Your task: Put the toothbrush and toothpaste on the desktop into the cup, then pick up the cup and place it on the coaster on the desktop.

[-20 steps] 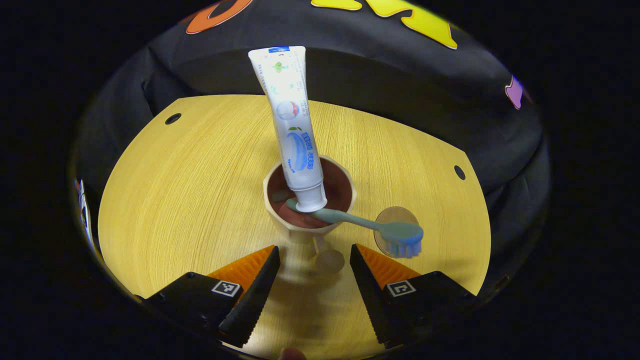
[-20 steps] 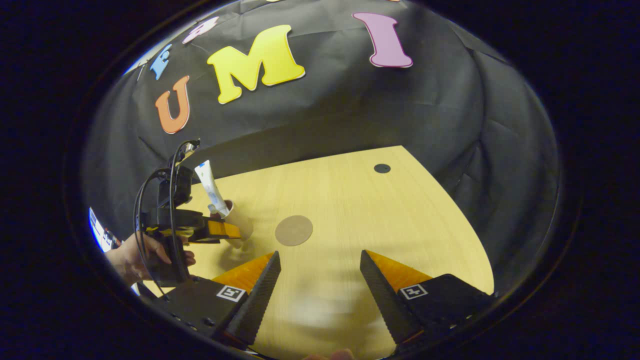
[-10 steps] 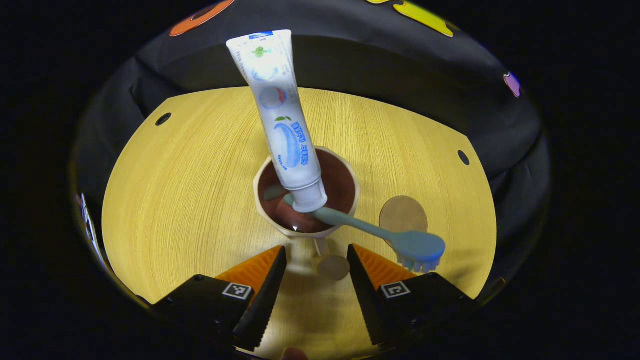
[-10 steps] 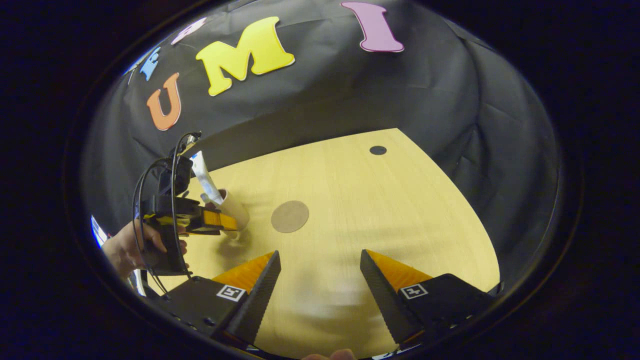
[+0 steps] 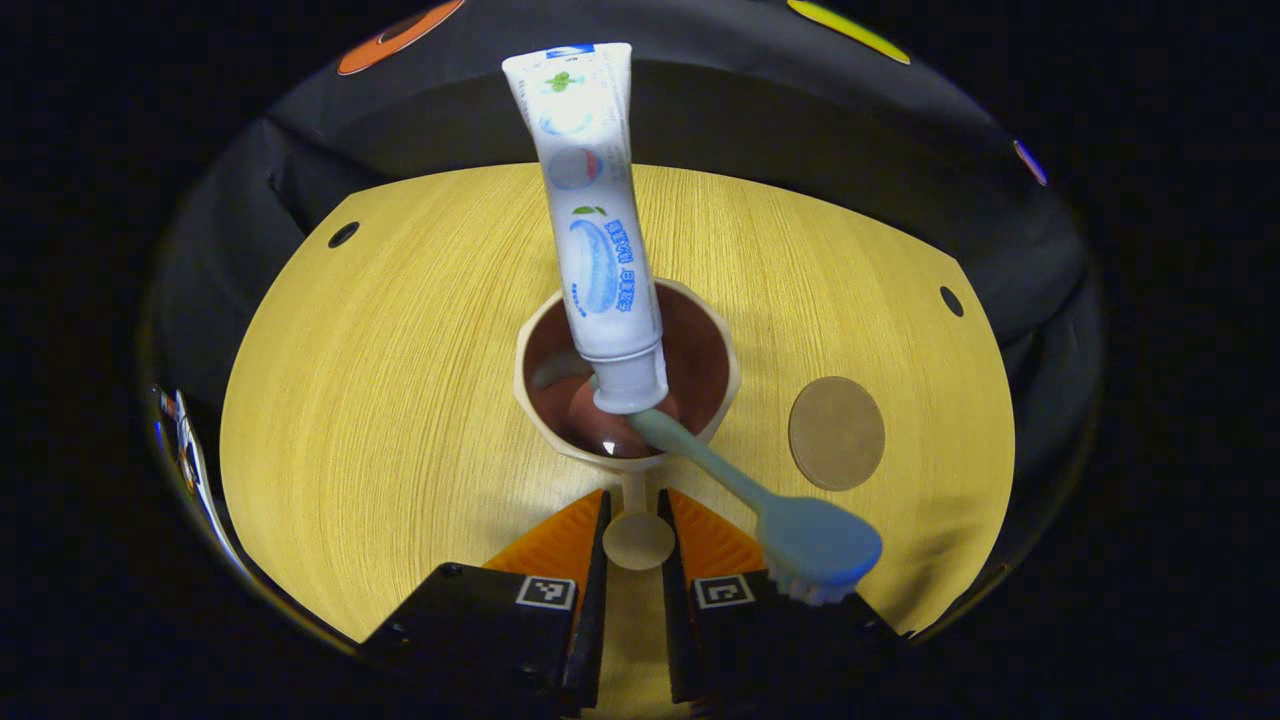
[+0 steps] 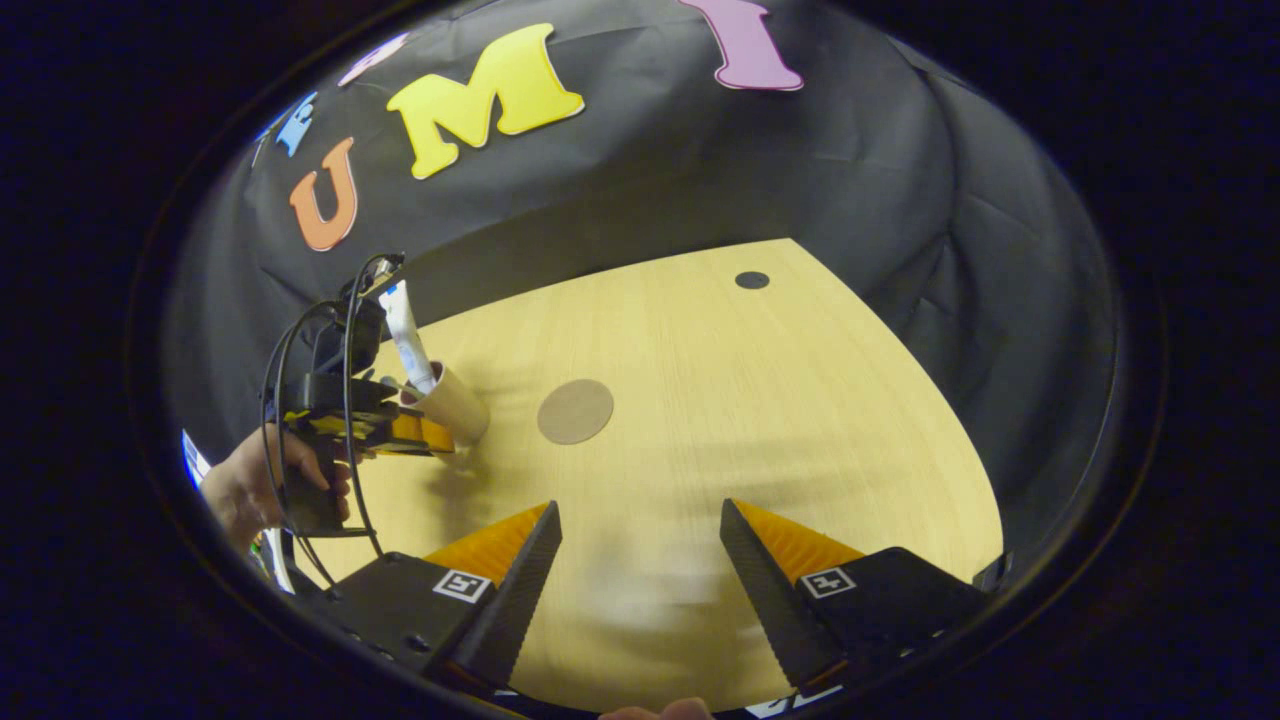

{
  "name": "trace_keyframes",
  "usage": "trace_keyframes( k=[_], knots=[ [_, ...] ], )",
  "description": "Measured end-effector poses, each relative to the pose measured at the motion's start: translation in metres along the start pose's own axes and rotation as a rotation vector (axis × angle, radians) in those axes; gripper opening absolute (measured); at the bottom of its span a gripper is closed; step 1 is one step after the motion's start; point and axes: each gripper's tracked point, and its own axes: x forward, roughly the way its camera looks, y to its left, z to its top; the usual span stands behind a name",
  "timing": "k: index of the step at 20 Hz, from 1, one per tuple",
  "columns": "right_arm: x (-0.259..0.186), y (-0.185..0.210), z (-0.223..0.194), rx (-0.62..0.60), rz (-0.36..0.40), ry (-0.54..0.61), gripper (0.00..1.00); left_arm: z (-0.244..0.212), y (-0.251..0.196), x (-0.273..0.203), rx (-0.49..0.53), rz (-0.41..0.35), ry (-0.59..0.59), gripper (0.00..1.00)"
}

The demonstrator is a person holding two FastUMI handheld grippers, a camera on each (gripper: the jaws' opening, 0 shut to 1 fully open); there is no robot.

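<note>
Fingers of the left gripper are closing in on the cup's handle: a second ago they were standing wide apart on either side of it, and now they are drawn nearly together, pinching the small knob-like handle between them, as far as the left gripper view lets me judge. The cup is sitting on the wooden desktop, directly ahead of that gripper. The toothpaste is standing in it cap-down, leaning on the far rim, and the toothbrush is lying across the near rim with its handle in the cup and its bristle head hanging out over the gripper's right finger.

In the right gripper view I am seeing the same thing from the side: a hand is holding the left gripper up against the cup, with the coaster lying bare just beside it. The right gripper is hovering over the desktop with its fingers spread wide, carrying nothing.

To my eye, both items are now loaded and the closing grip is starting the second half of the job. The lift and the short carry to the coaster are not yet done. The overhanging toothbrush head looks like the thing to watch, since a tilt could tip it out.
</note>
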Motion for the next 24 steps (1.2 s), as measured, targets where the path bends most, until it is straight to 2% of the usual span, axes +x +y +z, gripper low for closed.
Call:
trace_keyframes(
  k=[3, 10, 12, 13, 19, 23, 24],
  knots=[
    [0.0, -0.001, -0.002, -0.002, -0.003, 0.006, 0.96, 0.0, 0.0, -0.002, 0.01, -0.001, -0.03, 0.26],
    [-0.003, -0.004, -0.002, -0.004, -0.013, 0.011, 0.96, 0.004, -0.002, -0.005, 0.021, -0.007, -0.108, 0.12],
    [-0.003, -0.004, -0.004, -0.005, -0.012, 0.017, 0.92, 0.005, -0.002, -0.013, 0.027, -0.004, -0.143, 0.11],
    [-0.002, -0.003, -0.005, -0.006, -0.01, 0.019, 0.96, 0.004, 0.0, -0.017, 0.035, -0.001, -0.157, 0.11],
    [-0.003, -0.004, -0.007, -0.015, 0.003, 0.035, 0.96, 0.0, 0.001, -0.017, 0.056, 0.009, -0.183, 0.1],
    [-0.003, -0.005, -0.004, -0.023, 0.001, 0.041, 0.96, -0.008, -0.001, -0.018, 0.035, -0.027, -0.185, 0.1],
    [-0.004, -0.005, -0.004, -0.026, 0.001, 0.04, 0.93, -0.011, -0.002, -0.019, 0.029, -0.034, -0.185, 0.11]
  ],
)
